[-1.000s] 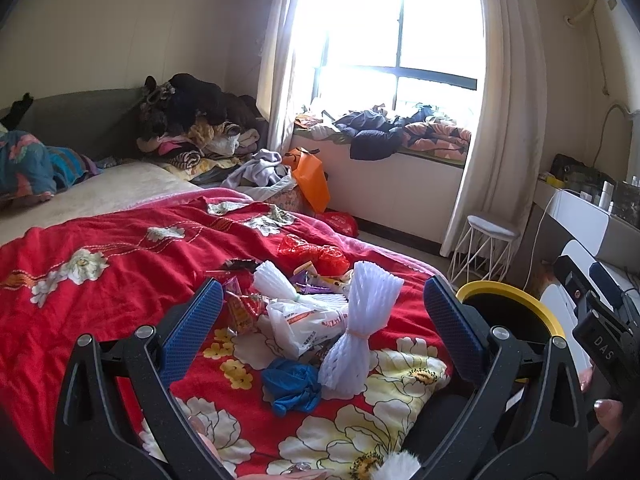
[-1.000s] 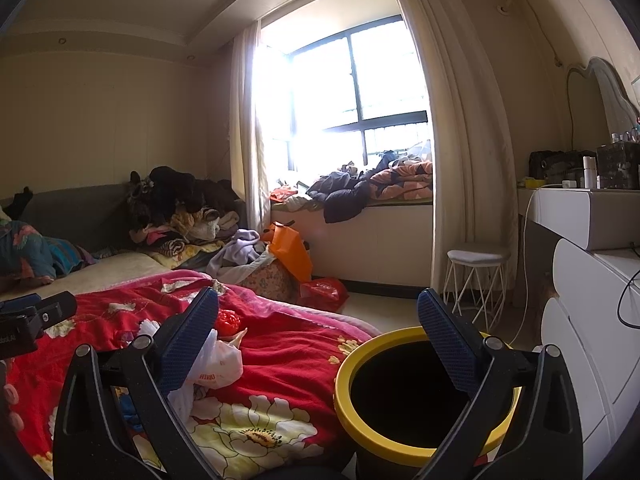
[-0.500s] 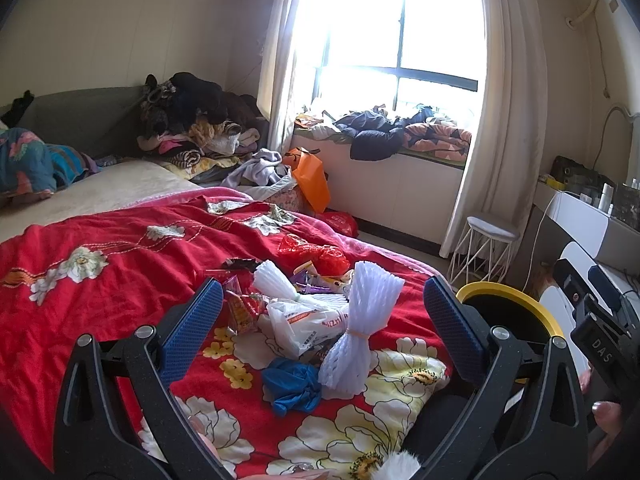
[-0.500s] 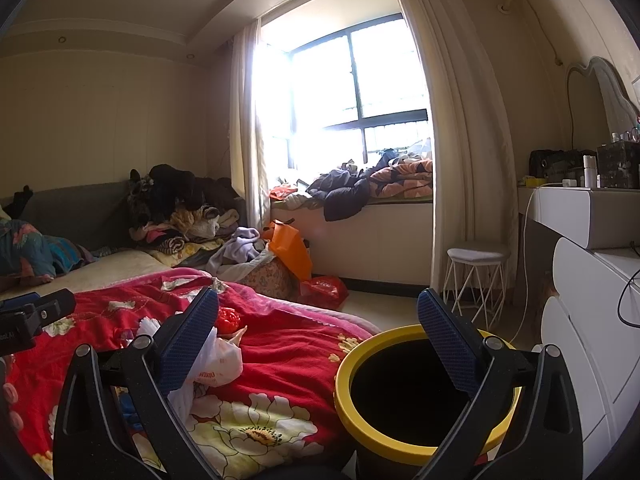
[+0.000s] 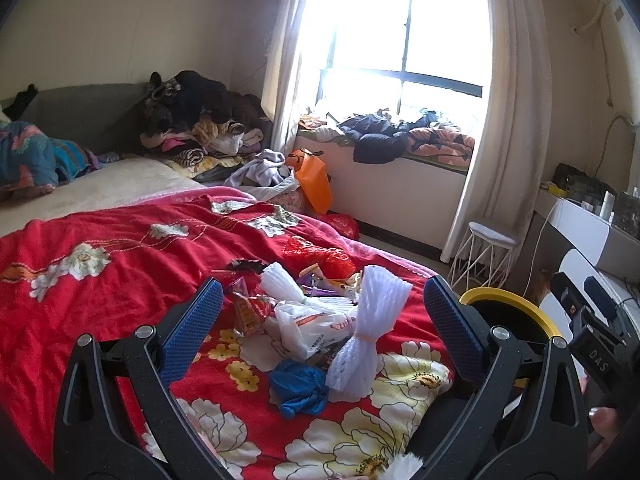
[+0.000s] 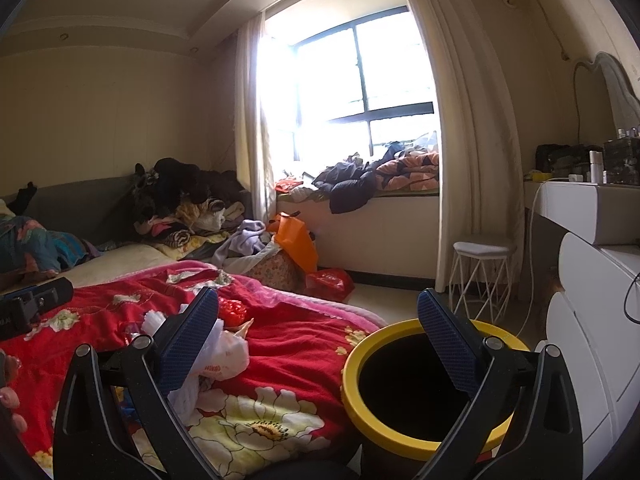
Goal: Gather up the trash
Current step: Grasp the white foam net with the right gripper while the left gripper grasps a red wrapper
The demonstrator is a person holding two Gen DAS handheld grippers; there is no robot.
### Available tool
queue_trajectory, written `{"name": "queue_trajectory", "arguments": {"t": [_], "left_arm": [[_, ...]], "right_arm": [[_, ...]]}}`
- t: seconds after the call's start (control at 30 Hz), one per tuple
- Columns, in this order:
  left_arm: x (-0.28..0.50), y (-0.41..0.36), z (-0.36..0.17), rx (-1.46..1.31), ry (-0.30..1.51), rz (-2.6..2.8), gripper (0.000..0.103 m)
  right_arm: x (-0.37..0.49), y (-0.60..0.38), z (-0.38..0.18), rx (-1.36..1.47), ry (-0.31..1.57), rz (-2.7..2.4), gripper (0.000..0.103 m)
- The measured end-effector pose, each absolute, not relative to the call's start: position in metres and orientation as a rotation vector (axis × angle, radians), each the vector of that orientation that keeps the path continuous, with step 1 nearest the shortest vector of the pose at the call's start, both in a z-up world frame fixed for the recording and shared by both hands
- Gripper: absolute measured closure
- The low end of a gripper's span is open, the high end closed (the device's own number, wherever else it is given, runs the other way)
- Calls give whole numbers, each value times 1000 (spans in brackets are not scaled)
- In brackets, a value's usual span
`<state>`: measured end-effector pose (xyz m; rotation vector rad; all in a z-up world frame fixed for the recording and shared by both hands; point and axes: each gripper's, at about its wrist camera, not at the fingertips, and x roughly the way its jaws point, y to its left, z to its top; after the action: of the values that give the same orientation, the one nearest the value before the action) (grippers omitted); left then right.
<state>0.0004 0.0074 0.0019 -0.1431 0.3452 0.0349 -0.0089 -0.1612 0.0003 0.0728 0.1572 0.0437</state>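
The right tongs (image 6: 318, 334) hide part of the trash pile (image 6: 216, 356) and bin rim (image 6: 400, 436).

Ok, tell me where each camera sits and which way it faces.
Left wrist: rides the left tool, its open blue fingers framing the trash pile on the red blanket; the right tool shows at right.
Right wrist: rides the right tool, open above the yellow-rimmed bin, facing the window; the left tool shows at left.
Shared: blanket, bin, window, white stool.
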Motion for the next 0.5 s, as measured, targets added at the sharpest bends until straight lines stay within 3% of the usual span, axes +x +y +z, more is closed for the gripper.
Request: {"name": "queue_trajectory", "arguments": {"t": [0.5], "left_arm": [[-9,76,10,-278,337,174,11]], "right_arm": [[10,-88,8,-4,221,280,6]]}}
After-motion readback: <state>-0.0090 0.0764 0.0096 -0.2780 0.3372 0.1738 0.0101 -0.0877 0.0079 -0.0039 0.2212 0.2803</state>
